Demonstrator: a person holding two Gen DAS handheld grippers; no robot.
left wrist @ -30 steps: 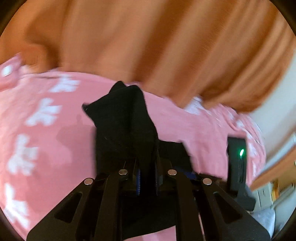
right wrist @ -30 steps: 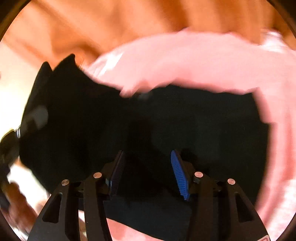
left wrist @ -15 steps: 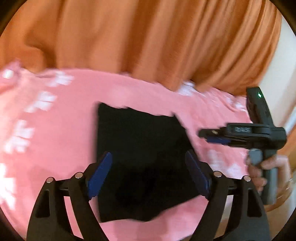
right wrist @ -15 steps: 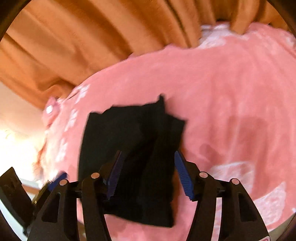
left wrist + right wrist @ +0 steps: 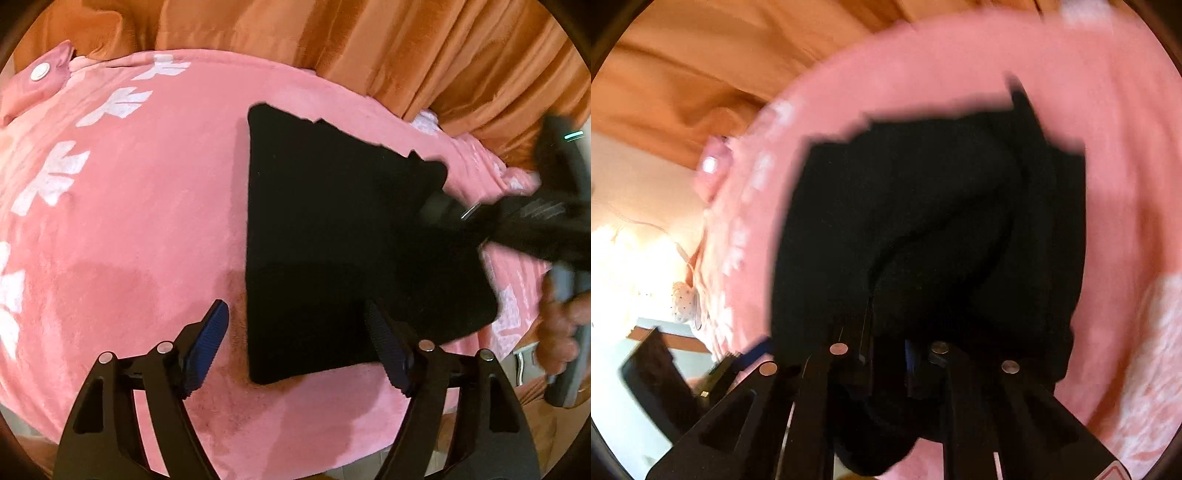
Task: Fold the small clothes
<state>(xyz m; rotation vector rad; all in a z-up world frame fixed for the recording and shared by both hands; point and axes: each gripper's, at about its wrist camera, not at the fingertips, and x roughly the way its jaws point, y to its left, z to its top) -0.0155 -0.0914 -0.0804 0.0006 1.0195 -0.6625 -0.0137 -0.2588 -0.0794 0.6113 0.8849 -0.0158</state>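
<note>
My left jaws (image 5: 295, 345) stood wide apart, their blue pads (image 5: 207, 345) hovering low over the near edge of the black garment (image 5: 332, 236). They had narrowed a little in the last half second, and the pads pressed on nothing: the left pad sat over bare pink blanket (image 5: 129, 221), and the right pad lay over the cloth's near part without pinching it. The garment lay folded and mostly flat on the blanket, a dark block right of centre in my left view, its far edge ragged where layers overlapped.

My right jaws (image 5: 886, 354) had just come together, and they were clamped on the near edge of the black garment (image 5: 923, 221). In that view the cloth bunched and rose into them, with a fold running up from the grip. The picture was blurred, so I could not tell how many layers they held.

From the left view, my right jaws (image 5: 448, 212) reached in from the right as a dark smear at the garment's right edge, with my hand (image 5: 557, 325) gripping the handle below. From the right view, my left jaws showed only as a dark shape at the lower left.

Orange curtains (image 5: 369, 44) hung behind the pink blanket, which bore white leaf shapes (image 5: 48, 177) along its left side.
</note>
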